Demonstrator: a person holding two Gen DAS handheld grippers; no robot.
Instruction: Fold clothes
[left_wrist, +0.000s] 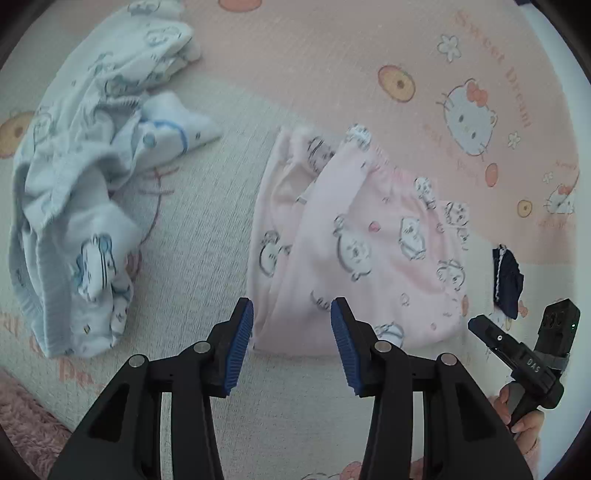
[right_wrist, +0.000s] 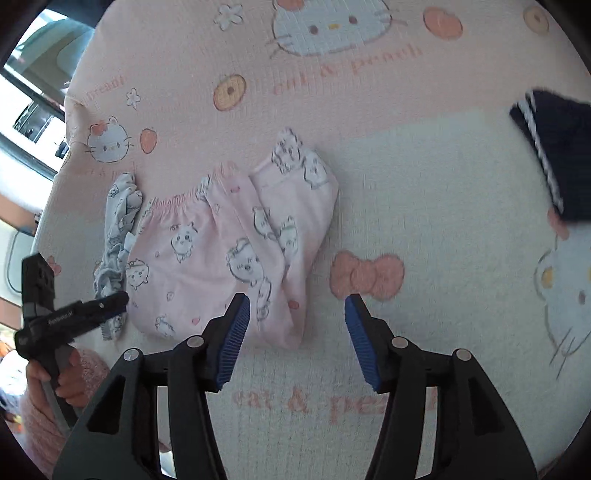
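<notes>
Both claws sit nearest the lens: left gripper (left_wrist: 291, 332) and right gripper (right_wrist: 295, 332), each with its blue pads spread apart and nothing between them, hovering just short of the near hem of the pink garment.

Bed cover (right_wrist: 424, 184): pink and cream, cartoon-cat print, soft textured surface under everything. Likely to give some friction against cloth dragged across it.

Blue-and-white garment (left_wrist: 74, 184): crumpled heap well left of the pink one in the left wrist view, ribbed hem showing, no flat layers. Reads as unfolded.

Pink garment (left_wrist: 354, 251): printed trousers by the look of the gathered elastic waistband (right_wrist: 177, 203) at the far edge. Lies doubled over lengthwise, one panel lapped on the other, edges uneven. Could be partway through folding or a loose finished fold; cannot tell which.

Dark navy garment (right_wrist: 554, 158): white-trimmed, off to the right, only partly in view.

Handling judgement: thin, fleecy, light, limp cloth; will sag and drape from any single pinch, not fragile, not slippery. Best hold looks to be at two well-separated points on a firm edge, the waistband or the near hem corners, pinching all layers together so the lapped panel does not slide off.
</notes>
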